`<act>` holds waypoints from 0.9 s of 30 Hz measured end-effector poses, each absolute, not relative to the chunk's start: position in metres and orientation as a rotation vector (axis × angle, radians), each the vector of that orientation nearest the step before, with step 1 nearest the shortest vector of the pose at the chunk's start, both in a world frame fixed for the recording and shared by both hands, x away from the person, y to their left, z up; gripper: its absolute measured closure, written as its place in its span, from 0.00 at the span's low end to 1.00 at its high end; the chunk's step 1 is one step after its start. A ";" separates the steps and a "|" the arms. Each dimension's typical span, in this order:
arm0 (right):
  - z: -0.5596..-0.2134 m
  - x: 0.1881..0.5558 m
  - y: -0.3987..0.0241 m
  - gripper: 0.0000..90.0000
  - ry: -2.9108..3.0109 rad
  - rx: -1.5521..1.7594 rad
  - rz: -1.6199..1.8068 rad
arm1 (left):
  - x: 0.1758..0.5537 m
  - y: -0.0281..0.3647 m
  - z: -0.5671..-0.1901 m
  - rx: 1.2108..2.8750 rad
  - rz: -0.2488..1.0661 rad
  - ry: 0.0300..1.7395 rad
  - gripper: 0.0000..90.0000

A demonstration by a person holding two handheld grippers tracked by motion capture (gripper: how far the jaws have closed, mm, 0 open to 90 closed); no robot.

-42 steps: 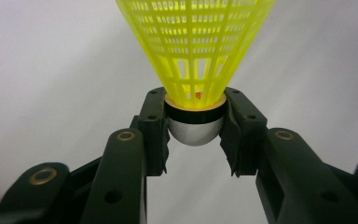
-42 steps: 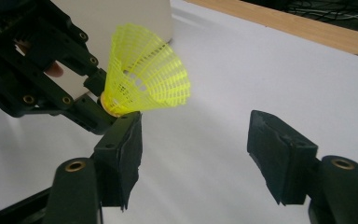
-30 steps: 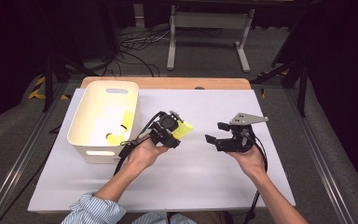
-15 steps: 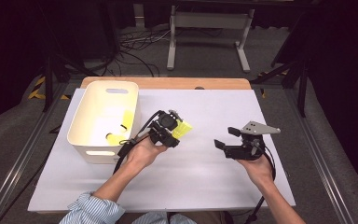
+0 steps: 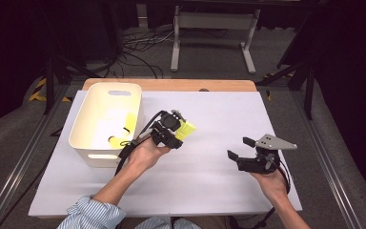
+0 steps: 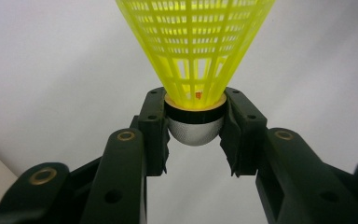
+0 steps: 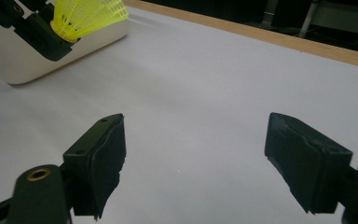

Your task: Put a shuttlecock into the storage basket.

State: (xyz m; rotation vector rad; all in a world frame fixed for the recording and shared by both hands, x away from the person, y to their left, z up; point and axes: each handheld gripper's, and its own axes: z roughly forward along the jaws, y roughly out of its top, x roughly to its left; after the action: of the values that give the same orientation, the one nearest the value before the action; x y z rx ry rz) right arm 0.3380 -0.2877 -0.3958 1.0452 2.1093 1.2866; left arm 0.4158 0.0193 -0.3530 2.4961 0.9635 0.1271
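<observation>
Shuttlecock (image 6: 193,51), yellow, gripped at cork by left tool (image 5: 172,132) beside white bin (image 5: 83,143), likely for dropping in; right tool (image 5: 242,149) empty, jaws just widened.

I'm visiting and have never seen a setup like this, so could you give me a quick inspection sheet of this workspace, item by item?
Surface: white sheet over a wooden table.
Job's things: yellow shuttlecock held by its cork end; white bin at the table's left with more yellow pieces inside.
Clutter: nothing seen.
Grippers: left gripper shut on the shuttlecock beside the bin; right gripper with nothing between its jaws, which have just been opening, above the bare sheet.
Cables: black cable trailing from the left gripper.
Surroundings: dark floor with loose cables and a grey metal stand behind the table.
</observation>
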 end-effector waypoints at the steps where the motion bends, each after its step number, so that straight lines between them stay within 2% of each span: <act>1: -0.397 0.337 -0.289 0.23 2.104 1.041 1.287 | 0.416 0.019 -0.353 2.496 0.130 0.961 0.72; 27: -0.429 0.310 -0.302 0.18 2.028 1.108 1.295 | 0.415 0.033 -0.335 2.464 0.139 0.977 0.72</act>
State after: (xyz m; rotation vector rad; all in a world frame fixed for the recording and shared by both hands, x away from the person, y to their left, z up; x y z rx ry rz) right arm 0.3099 -0.3021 -0.4290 1.1081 2.0279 1.2945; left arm 0.4152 0.0329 -0.3351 2.4641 0.9773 0.1390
